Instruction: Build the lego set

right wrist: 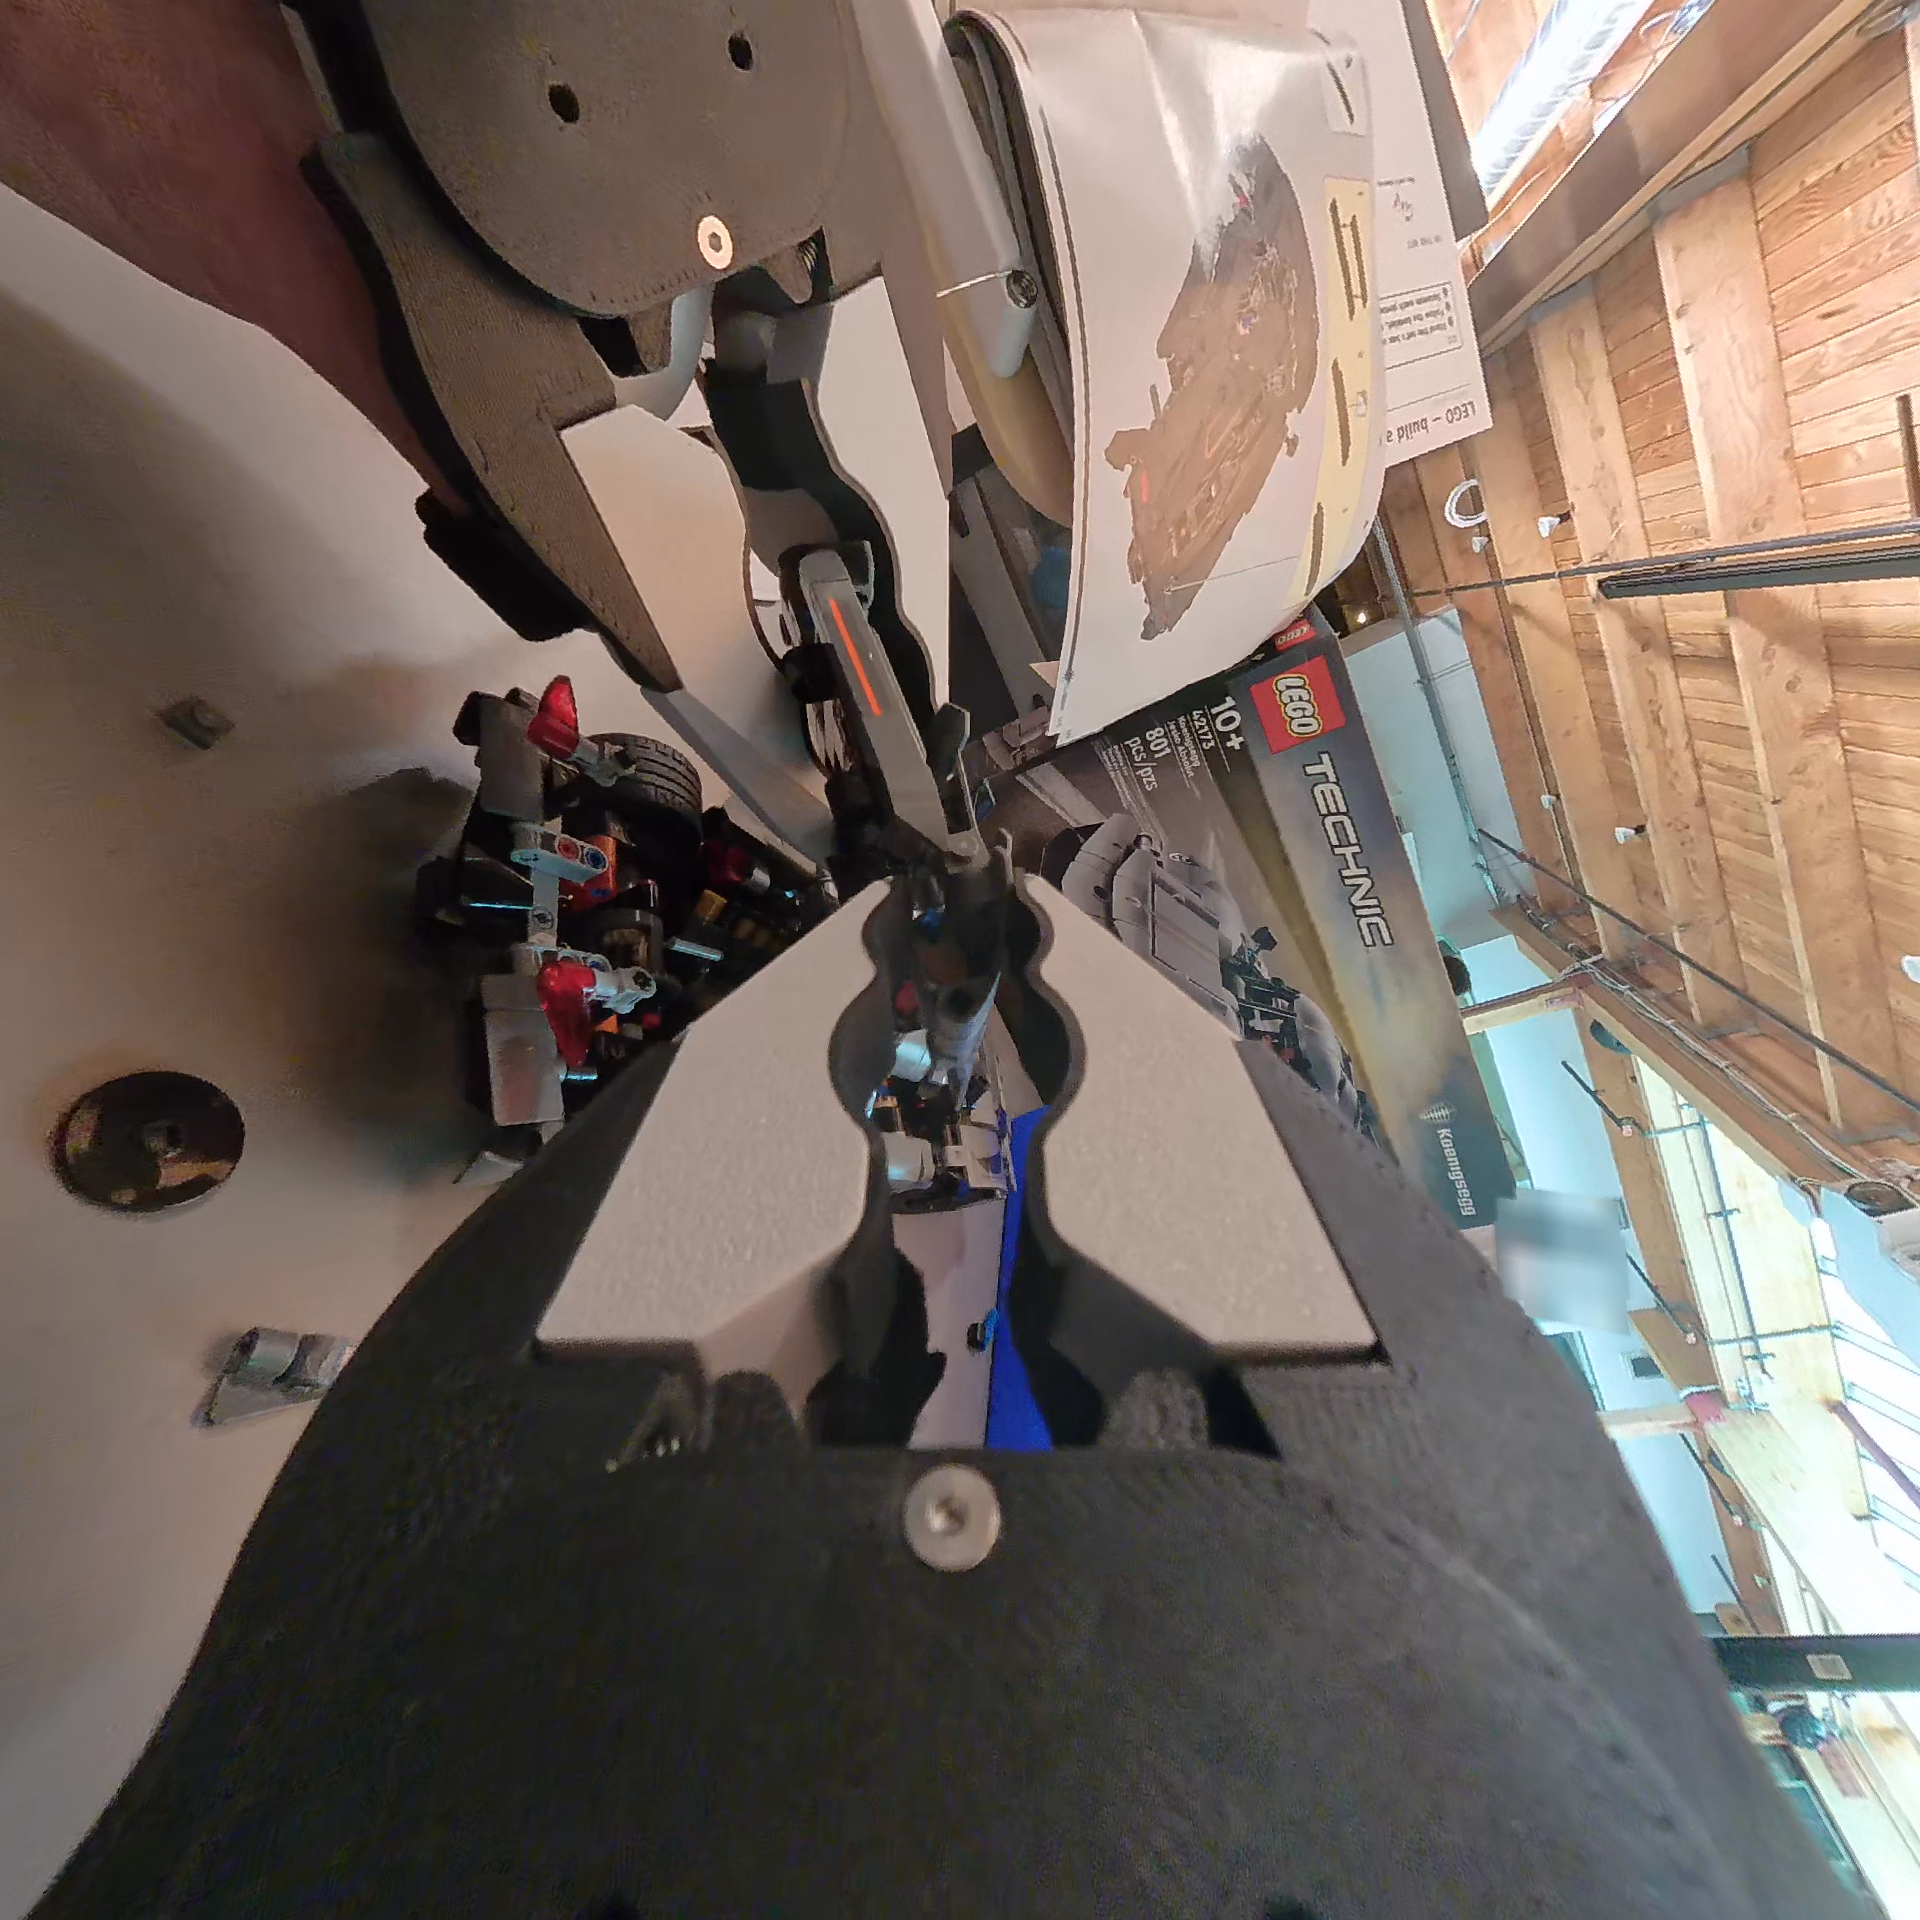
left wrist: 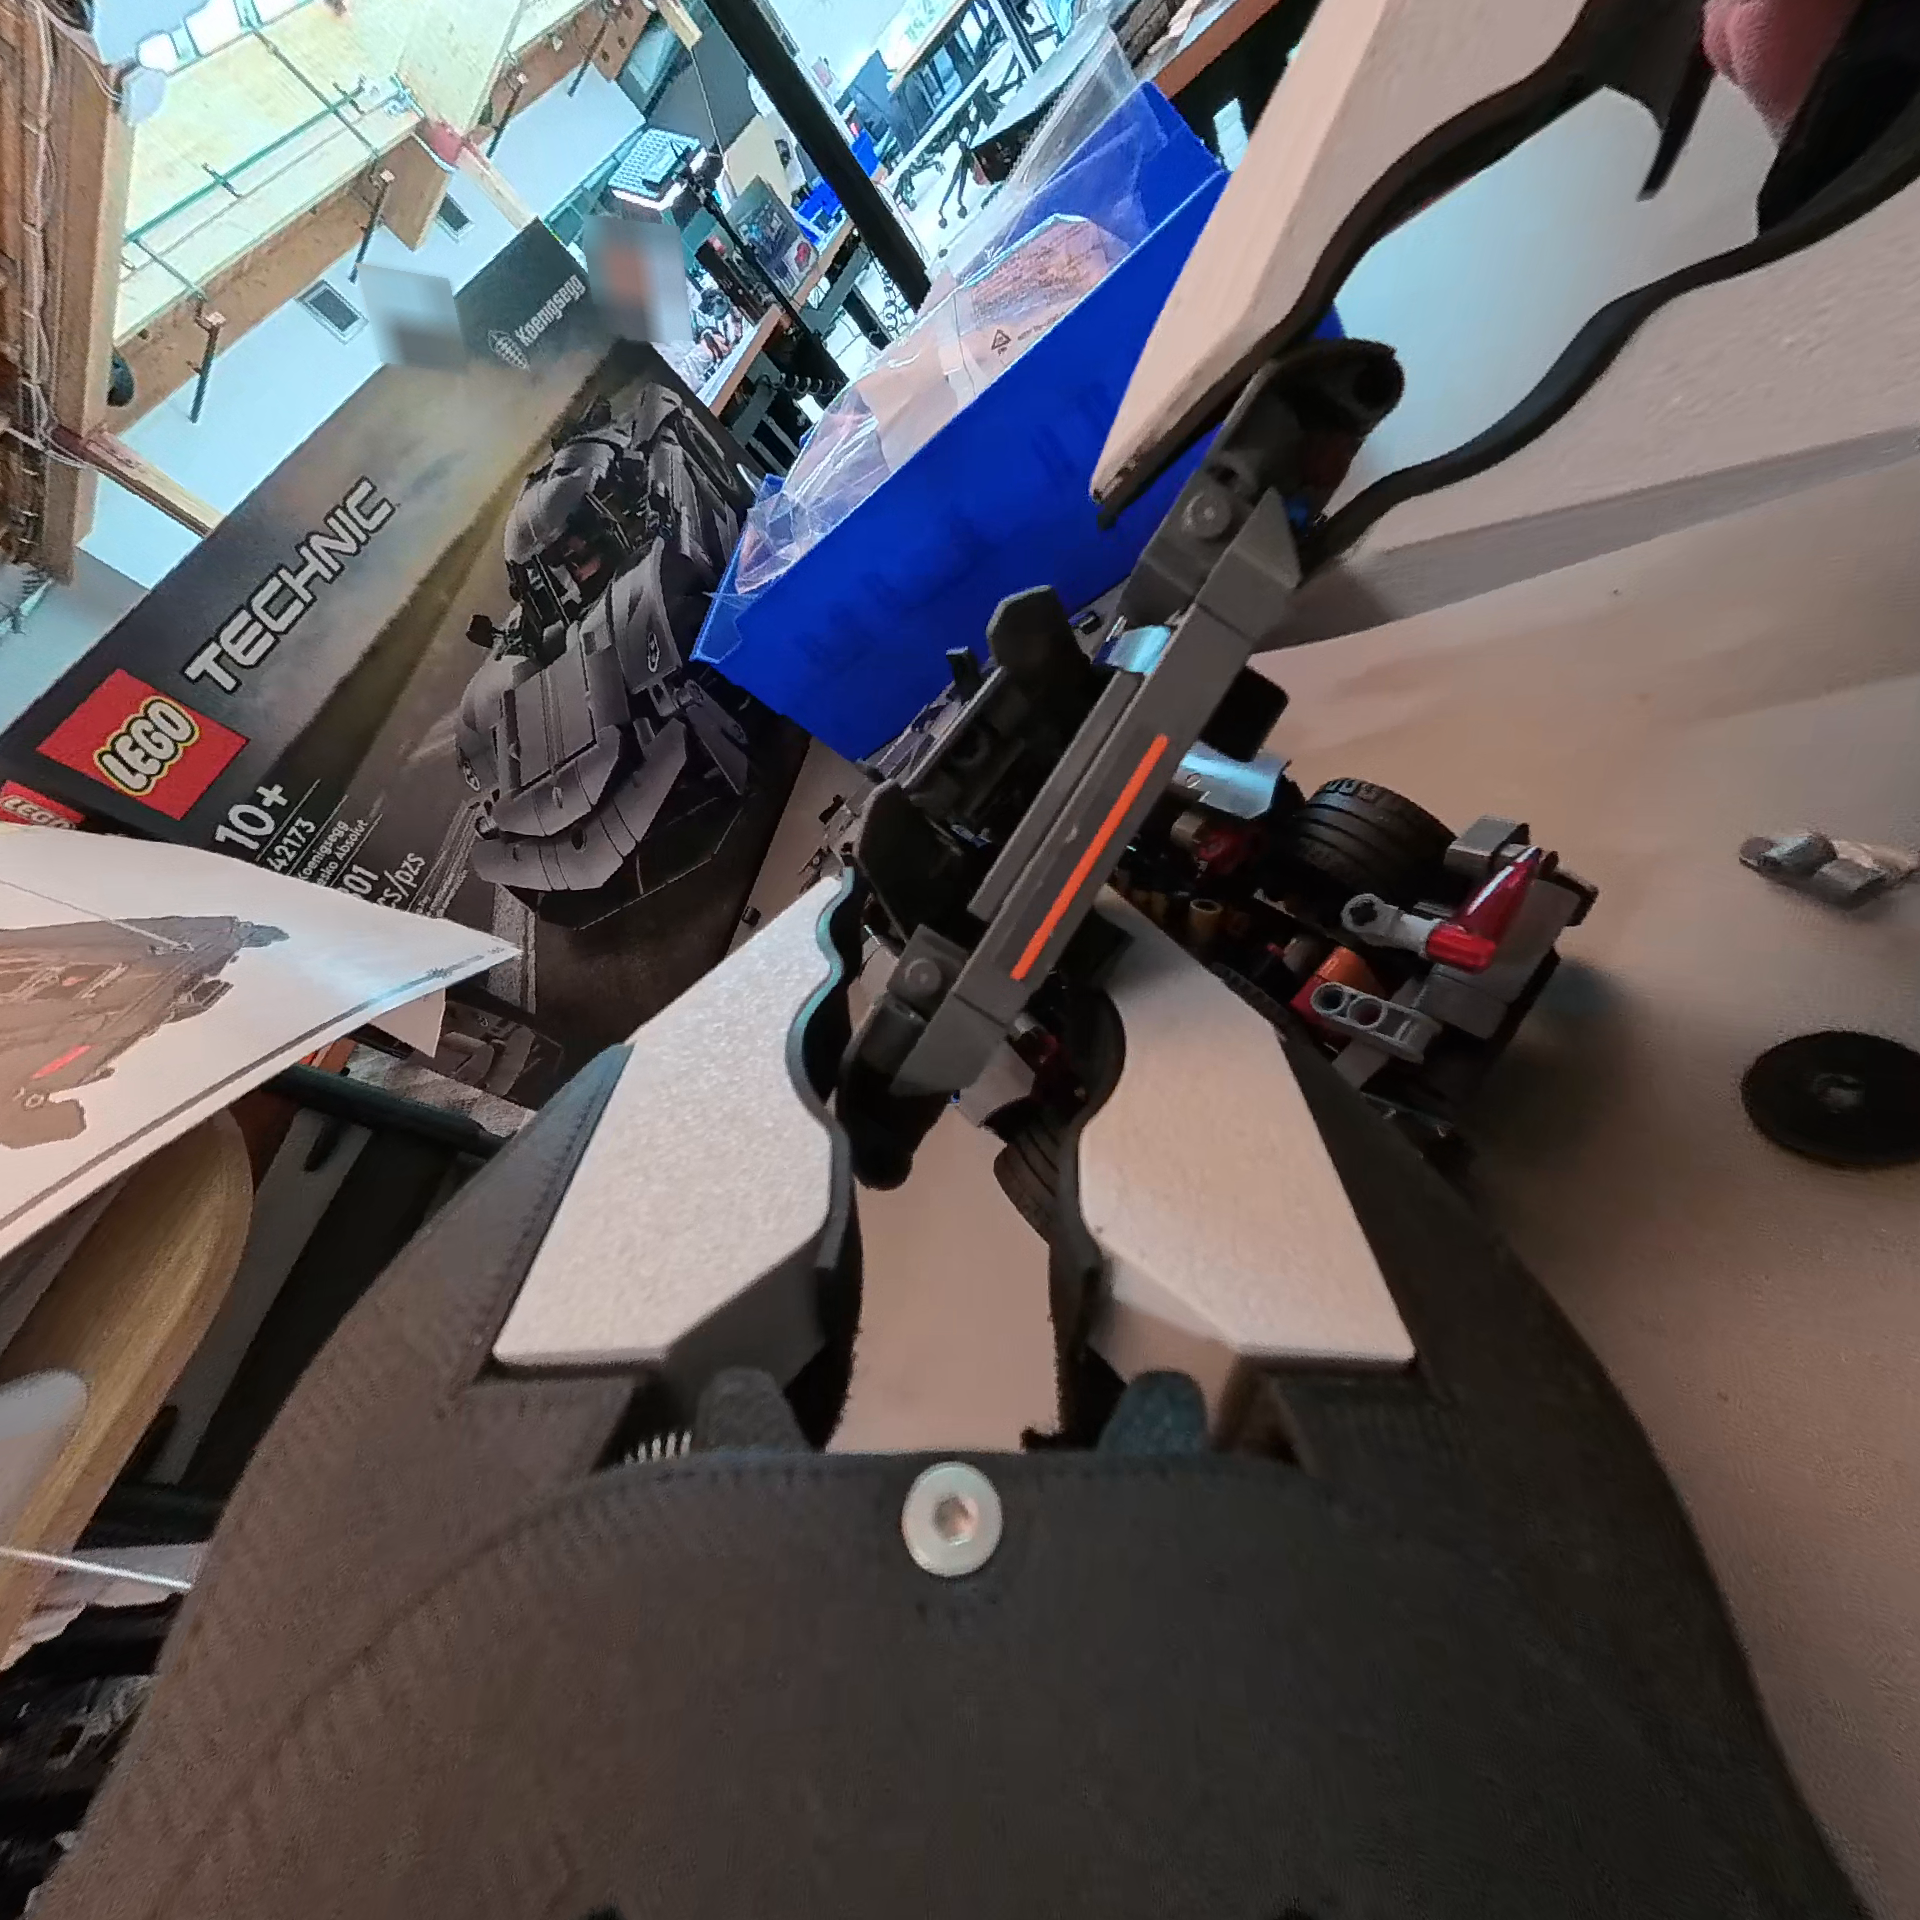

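A grey Lego panel assembly (left wrist: 1091, 831) with an orange stripe and black parts behind it is held in the air, tilted. My left gripper (left wrist: 966, 1039) is shut on its lower end. My right gripper (right wrist: 951, 935) is shut on its other end. In the left wrist view the right gripper (left wrist: 1236, 488) comes in from the upper right. In the right wrist view the left gripper (right wrist: 821, 707) and the striped panel (right wrist: 857, 655) show above centre. The partly built car chassis (left wrist: 1403, 935), with a tyre and red tail parts, lies on the white table (left wrist: 1558, 1299) behind the assembly, and also shows in the right wrist view (right wrist: 561, 883).
A blue bin (left wrist: 987, 499) with plastic bags stands behind the chassis. The set's box (left wrist: 416, 675) and an open instruction booklet (left wrist: 156, 987) are at the left. A black disc (left wrist: 1829, 1091) and a small grey piece (left wrist: 1829, 862) lie on the table at the right. Tip to tip, the grippers are about 6 cm apart.
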